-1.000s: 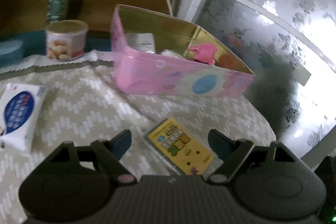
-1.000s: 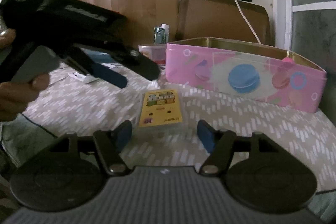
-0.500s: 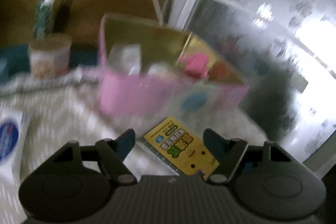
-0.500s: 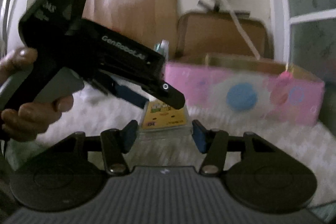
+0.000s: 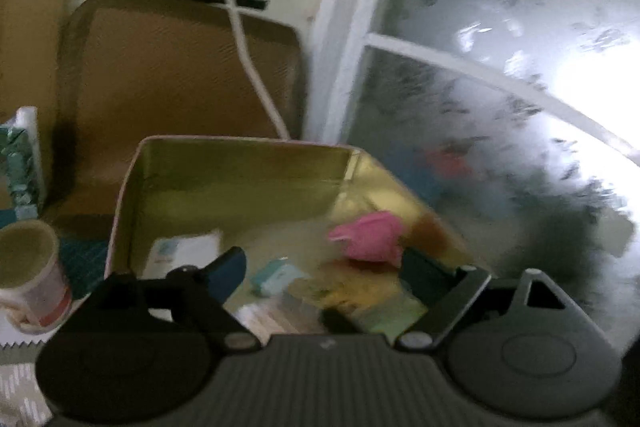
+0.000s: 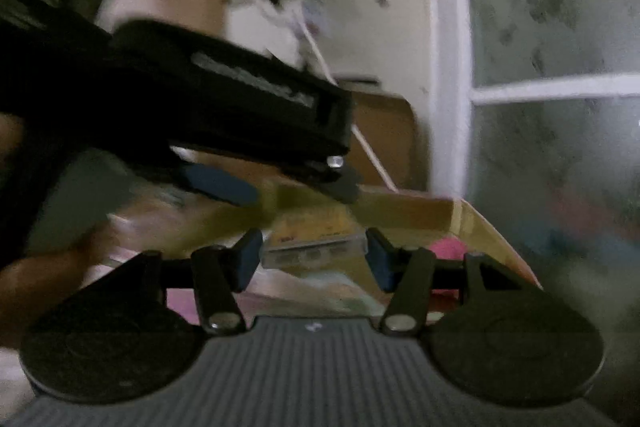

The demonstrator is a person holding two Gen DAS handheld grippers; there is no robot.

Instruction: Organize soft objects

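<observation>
My right gripper [image 6: 314, 255] is shut on the yellow tissue pack [image 6: 316, 241] and holds it above the near rim of the pink tin [image 6: 468, 215]. My left gripper [image 5: 324, 275] is open and empty, raised over the tin's gold inside [image 5: 240, 183]. The left gripper also shows in the right wrist view [image 6: 288, 183], just above and behind the pack. Inside the tin lie a pink soft item [image 5: 372, 237], a white packet [image 5: 184, 253] and a small teal packet [image 5: 276, 277]. The yellow pack shows blurred under my left gripper [image 5: 360, 291].
A paper cup [image 5: 28, 275] stands left of the tin, with a green-patterned pack [image 5: 20, 163] behind it. A brown board [image 5: 168, 79] and a white cable [image 5: 248, 59] lean on the wall behind. A frosted window [image 5: 500, 67] is on the right.
My right gripper closed on the yellow pack and lifted it from the cloth up over the tin. My left gripper rose and moved forward over the tin.
</observation>
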